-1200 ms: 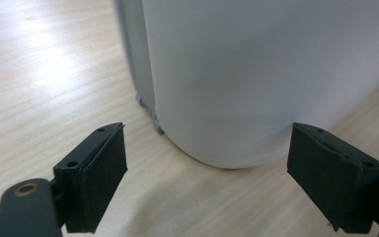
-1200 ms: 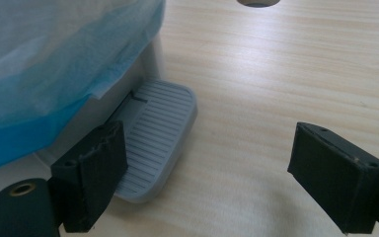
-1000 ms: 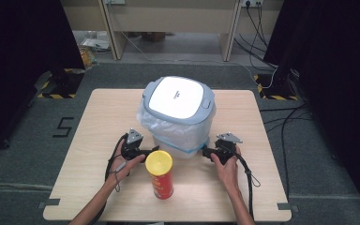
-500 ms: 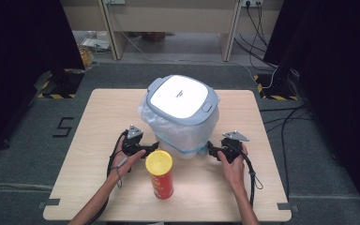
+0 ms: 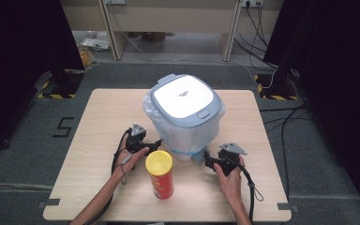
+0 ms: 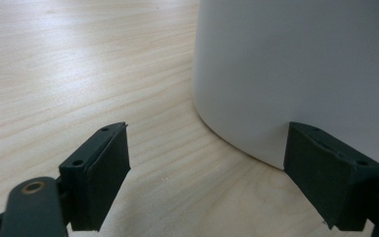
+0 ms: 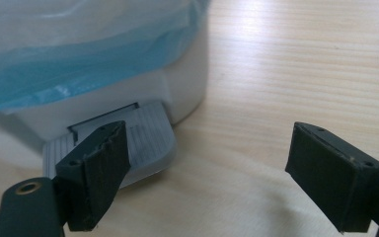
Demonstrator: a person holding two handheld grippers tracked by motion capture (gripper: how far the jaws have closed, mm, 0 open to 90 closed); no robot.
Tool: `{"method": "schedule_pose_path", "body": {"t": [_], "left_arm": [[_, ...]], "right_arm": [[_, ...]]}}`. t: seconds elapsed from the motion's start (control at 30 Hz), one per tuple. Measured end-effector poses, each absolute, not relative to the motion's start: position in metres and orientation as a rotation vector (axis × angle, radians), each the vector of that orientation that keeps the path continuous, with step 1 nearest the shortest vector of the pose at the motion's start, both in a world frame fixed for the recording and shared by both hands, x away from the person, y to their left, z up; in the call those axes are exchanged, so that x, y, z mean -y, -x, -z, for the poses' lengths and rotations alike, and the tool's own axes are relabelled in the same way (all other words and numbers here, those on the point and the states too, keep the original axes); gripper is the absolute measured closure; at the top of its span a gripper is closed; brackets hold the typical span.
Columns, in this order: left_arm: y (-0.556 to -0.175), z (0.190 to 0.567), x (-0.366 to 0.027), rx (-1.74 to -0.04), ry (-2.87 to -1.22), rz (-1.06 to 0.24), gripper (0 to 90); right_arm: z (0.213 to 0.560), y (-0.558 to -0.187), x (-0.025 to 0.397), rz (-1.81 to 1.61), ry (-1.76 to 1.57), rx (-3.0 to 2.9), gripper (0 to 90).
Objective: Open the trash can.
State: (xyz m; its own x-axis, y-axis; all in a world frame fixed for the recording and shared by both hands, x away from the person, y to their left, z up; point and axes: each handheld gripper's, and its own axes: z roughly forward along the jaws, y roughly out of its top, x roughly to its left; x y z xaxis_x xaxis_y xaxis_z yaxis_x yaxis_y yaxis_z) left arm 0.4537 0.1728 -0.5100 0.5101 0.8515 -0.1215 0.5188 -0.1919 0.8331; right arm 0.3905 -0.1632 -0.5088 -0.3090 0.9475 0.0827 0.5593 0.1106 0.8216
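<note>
Nearest us stands an upright yellow-lidded can (image 5: 160,174), between the two hands and apart from both. Just beyond it, the left gripper (image 5: 151,143) and right gripper (image 5: 209,161) flank the foot of a pedal bin (image 5: 183,101), which sits mid-table (image 5: 103,112) with a blue liner bag (image 5: 168,126) hanging over its sides. Both sets of jaws stand apart, holding nothing. We judge the pedal (image 7: 143,138) the likely target: it juts from the bin's base toward the right gripper, lying low on the left of that gripper's own view, near one jaw. The left gripper view gives bare white wall (image 6: 296,69) close ahead; the high view alone shows the closed lid (image 5: 183,96) farthest off.
</note>
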Motion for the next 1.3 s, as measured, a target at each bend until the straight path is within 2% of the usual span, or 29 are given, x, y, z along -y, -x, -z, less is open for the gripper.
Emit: {"method": "schedule_pose_path", "body": {"t": [0.33,0.57,0.93,1.3], "left_arm": [[-0.439,0.511,-0.187,-1.098,-1.922,-0.445,17.1],[-0.419,0.516,-0.203,-1.068,-1.995,-0.434,16.8],[-0.389,0.520,-0.225,-1.043,-2.038,-0.438,16.6],[-0.373,0.524,-0.230,-1.027,-2.083,-0.462,15.7]], "right_arm": [[0.506,-0.386,0.159,-1.100,-1.436,-1.956,15.6],[0.507,-0.390,0.158,-1.186,-1.410,-1.967,16.5],[0.510,-0.388,0.151,-1.141,-1.387,-1.993,16.7],[0.511,-0.387,0.149,-1.110,-1.364,-1.996,16.0]]}}
